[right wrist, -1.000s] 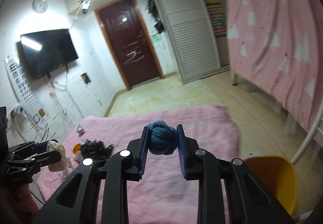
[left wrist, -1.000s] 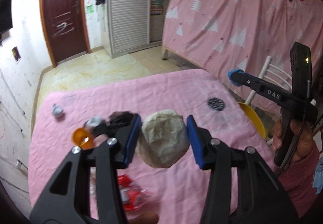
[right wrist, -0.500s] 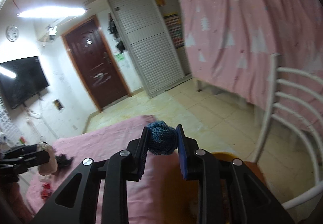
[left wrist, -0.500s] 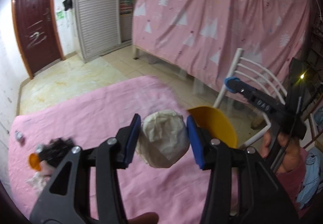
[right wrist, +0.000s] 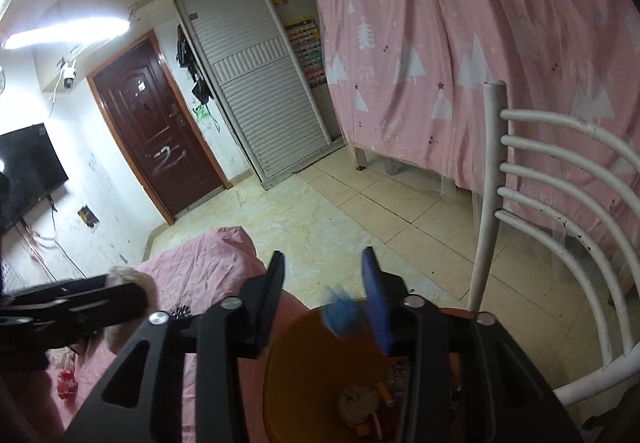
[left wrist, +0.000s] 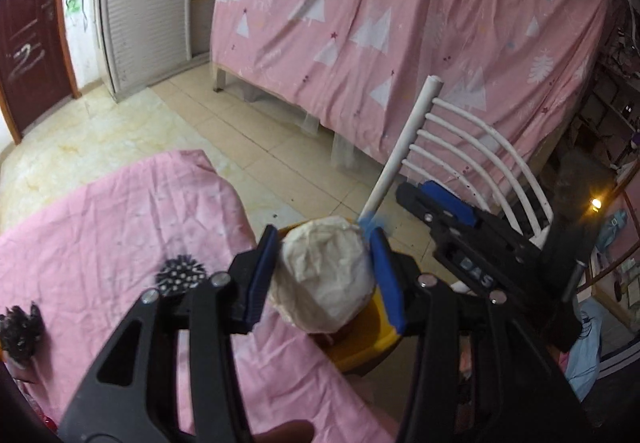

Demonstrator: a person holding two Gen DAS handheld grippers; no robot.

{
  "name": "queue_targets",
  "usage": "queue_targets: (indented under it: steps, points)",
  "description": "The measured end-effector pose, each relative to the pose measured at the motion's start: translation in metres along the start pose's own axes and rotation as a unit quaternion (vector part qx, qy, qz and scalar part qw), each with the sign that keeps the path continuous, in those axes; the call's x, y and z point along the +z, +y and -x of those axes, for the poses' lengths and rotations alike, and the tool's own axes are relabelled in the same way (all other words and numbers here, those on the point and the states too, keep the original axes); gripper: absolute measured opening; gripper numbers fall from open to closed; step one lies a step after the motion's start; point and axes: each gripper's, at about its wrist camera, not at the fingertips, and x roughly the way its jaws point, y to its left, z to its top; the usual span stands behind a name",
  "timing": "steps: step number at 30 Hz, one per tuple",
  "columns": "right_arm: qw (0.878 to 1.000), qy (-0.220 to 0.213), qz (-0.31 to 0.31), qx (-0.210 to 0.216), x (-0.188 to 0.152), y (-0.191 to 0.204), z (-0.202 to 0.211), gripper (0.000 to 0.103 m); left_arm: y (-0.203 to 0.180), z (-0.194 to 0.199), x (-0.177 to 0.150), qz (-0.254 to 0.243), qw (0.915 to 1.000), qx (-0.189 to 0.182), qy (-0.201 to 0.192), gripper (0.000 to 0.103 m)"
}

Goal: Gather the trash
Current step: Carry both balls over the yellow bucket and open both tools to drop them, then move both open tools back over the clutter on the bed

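Dropping: blue knit ball [right wrist: 340, 313], blurred, free between the parted jaws of the right gripper [right wrist: 324, 297], which have just been opening, directly above the yellow bin [right wrist: 288, 363]. Left gripper [left wrist: 324, 279] clamps 1 white paper wad [left wrist: 326, 279] beside the bin's near rim.

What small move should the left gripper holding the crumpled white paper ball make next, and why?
Probably open over the yellow bin. The left gripper clamps the crumpled white paper ball above its rim, and the right gripper's jaws have just been opening, dropping a blue ball.
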Motion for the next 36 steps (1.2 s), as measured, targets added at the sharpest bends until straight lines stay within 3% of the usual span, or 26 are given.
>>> queue_targets:
  steps: [8,15,19,22,26,36]
  points:
    - [1.000,-0.016,-0.018,0.004,0.000,-0.012,0.010,0.042,-0.001,-0.009,0.001,0.004,0.9999,0.010,0.006,0.049]
    - [0.999,-0.020,-0.006,0.032,0.003,0.009,0.013,0.042,0.013,0.014,-0.002,0.015,0.9998,0.012,-0.010,0.049]
    - [0.998,-0.030,0.009,0.057,0.003,0.029,0.018,0.043,0.025,0.037,-0.008,0.021,0.9992,0.021,-0.026,0.050]
    - [0.997,-0.031,0.024,0.069,0.002,0.049,0.018,0.044,0.038,0.058,-0.014,0.027,0.9982,0.033,-0.043,0.062]
    - [0.994,-0.022,0.053,0.089,-0.005,0.079,0.015,0.047,0.065,0.091,-0.024,0.043,0.9951,0.058,-0.068,0.069]
    - [0.983,0.034,0.122,0.136,-0.034,0.163,-0.013,0.051,0.141,0.152,-0.049,0.092,0.9831,0.120,-0.103,0.071]
